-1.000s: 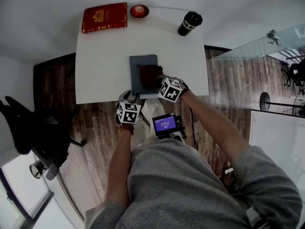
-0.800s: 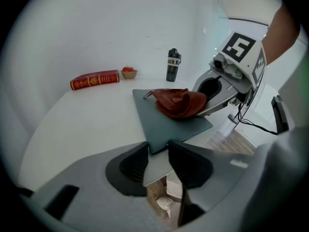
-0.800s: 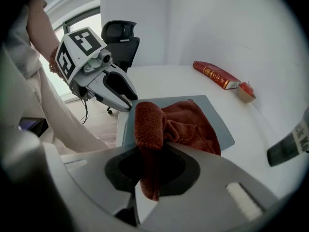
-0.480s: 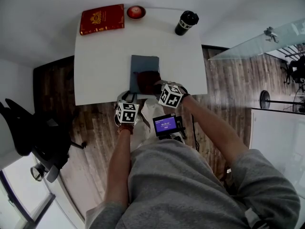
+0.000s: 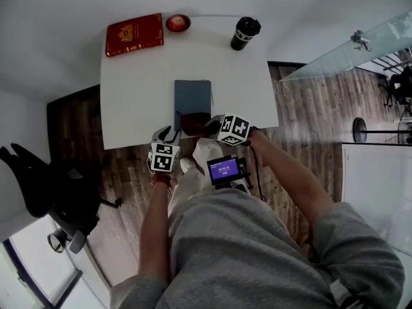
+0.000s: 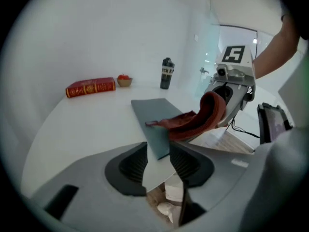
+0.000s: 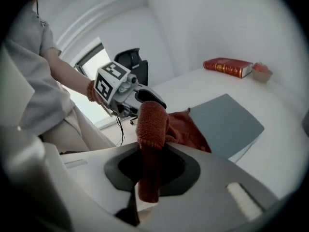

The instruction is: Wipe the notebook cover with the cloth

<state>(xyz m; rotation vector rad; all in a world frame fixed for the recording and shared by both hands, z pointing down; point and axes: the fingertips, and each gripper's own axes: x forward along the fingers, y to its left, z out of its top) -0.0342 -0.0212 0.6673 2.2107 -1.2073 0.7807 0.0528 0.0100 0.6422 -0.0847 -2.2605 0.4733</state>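
Note:
A grey notebook lies flat near the front edge of the white table. A dark red cloth rests on the notebook's near end. My right gripper is shut on the cloth, which bunches up between the jaws and trails onto the notebook. My left gripper hovers at the table's front edge, left of the notebook. Its jaws have just been opening; only the table edge and the notebook's near corner show in the gap, and nothing is pressed. The left gripper view also shows the cloth hanging from the right gripper.
At the table's far side lie a red book, a small bowl with something red and a black bottle. A black office chair stands on the wooden floor at the left. A small lit screen hangs at the person's chest.
The right gripper has dragged the cloth from the middle of the notebook back to its near end and lifted a little. The left gripper has stayed at the table edge.

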